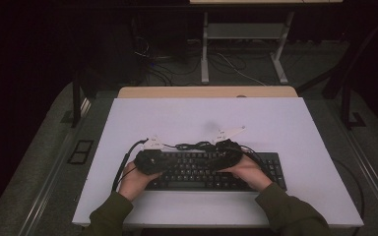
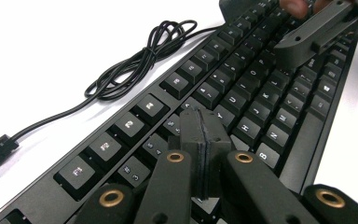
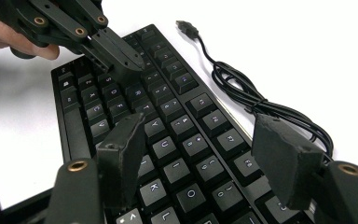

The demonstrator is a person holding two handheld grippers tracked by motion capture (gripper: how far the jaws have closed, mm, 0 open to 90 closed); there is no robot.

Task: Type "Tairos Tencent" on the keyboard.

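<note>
A black keyboard (image 1: pixel 211 172) lies on the white table top (image 1: pixel 202 118), near the front edge. Both my grippers hover over its keys. My left gripper (image 1: pixel 153 160) is above the keyboard's left end, its jaws pressed flat together (image 2: pixel 200 119) over the number and letter rows with nothing between them. My right gripper (image 1: pixel 225 153) is above the middle-right keys, with its jaws spread wide (image 3: pixel 198 126) and nothing held. The keyboard (image 3: pixel 168 121) has a black cable (image 2: pixel 142 63) bundled in a loop just behind it, ending in a loose USB plug (image 3: pixel 186 27).
The bundled cable (image 1: pixel 192 145) lies between the keyboard and the bare far half of the table. My left gripper's own cable (image 1: pixel 122 169) trails off to the left. Beyond the wooden back edge (image 1: pixel 206 92) are floor cables and another table's white legs (image 1: pixel 204 54).
</note>
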